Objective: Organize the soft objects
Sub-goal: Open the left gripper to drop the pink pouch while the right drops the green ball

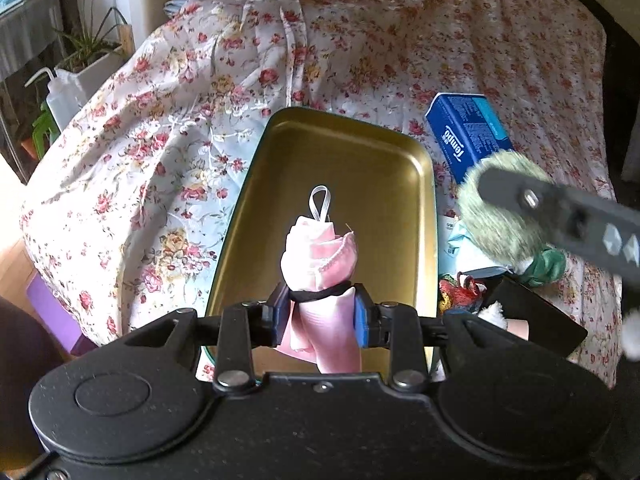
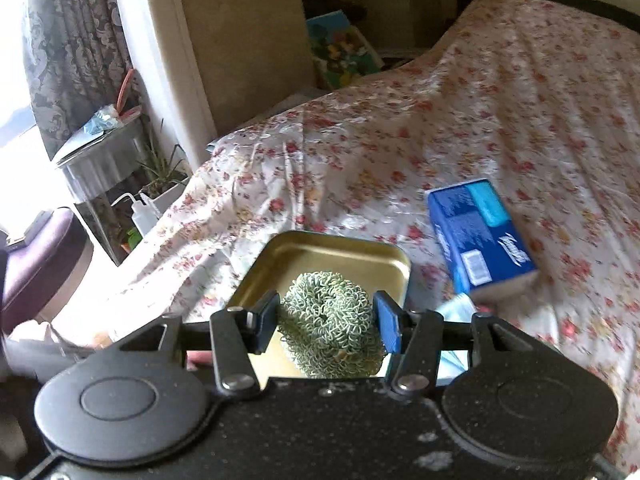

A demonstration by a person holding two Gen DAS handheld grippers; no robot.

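My left gripper (image 1: 321,304) is shut on a rolled pink cloth (image 1: 320,256) tied with a black band, with a white loop at its top. It holds the cloth above the near part of a gold metal tray (image 1: 340,148) on the bed. My right gripper (image 2: 326,316) is shut on a fuzzy green scrunchie (image 2: 330,320) and holds it over the tray's (image 2: 320,248) near edge. In the left wrist view the scrunchie (image 1: 496,216) and a right finger (image 1: 560,208) hang to the right of the tray.
A blue Tempo tissue pack (image 1: 468,136) (image 2: 480,236) lies right of the tray on the floral bedsheet (image 1: 160,120). A dark green scrunchie (image 1: 548,264), a colourful knitted item (image 1: 460,288) and light blue packets (image 1: 464,244) lie near the tray's right side. Plants and a squeeze bottle (image 1: 60,92) stand left of the bed.
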